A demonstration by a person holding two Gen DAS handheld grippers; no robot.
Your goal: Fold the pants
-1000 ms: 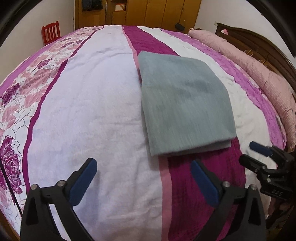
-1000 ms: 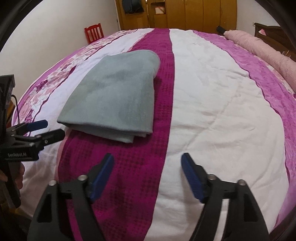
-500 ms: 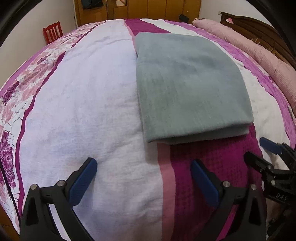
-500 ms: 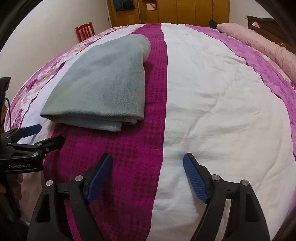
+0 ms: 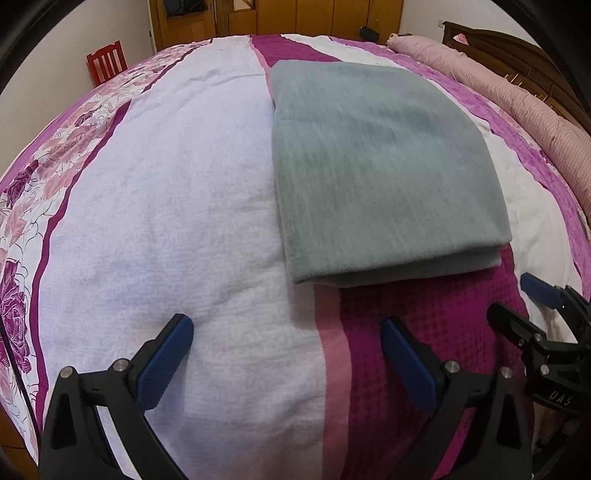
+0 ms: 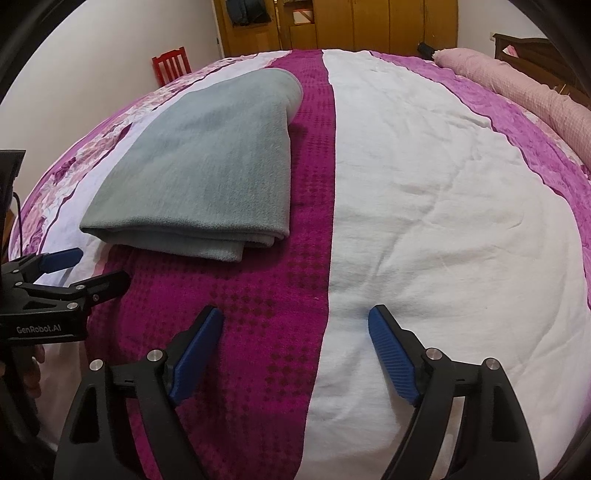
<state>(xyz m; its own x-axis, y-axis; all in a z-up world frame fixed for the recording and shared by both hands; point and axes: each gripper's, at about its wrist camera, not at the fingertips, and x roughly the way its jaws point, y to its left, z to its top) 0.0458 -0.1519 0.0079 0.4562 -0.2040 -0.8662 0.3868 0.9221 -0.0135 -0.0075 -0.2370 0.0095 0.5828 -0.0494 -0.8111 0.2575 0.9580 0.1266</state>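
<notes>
The grey pants [image 5: 380, 177] lie folded into a flat rectangle on the bed, with stacked layers showing at the near edge; they also show in the right wrist view [image 6: 207, 170]. My left gripper [image 5: 286, 328] is open and empty, just short of the pants' near edge and to their left. My right gripper [image 6: 295, 319] is open and empty, near and to the right of the pants. Each gripper shows in the other's view: the right gripper [image 5: 517, 299] and the left gripper [image 6: 88, 267].
The bed has a striped cover of white, magenta and floral bands [image 5: 147, 206]. A pink rolled quilt [image 5: 517, 96] lies along the right side by a dark wooden headboard. A red chair [image 6: 171, 64] and wooden wardrobes [image 6: 369, 22] stand beyond the bed.
Both grippers have moved forward toward the pants, which now look larger and nearer. Both stay open and empty. The pants have not moved.
</notes>
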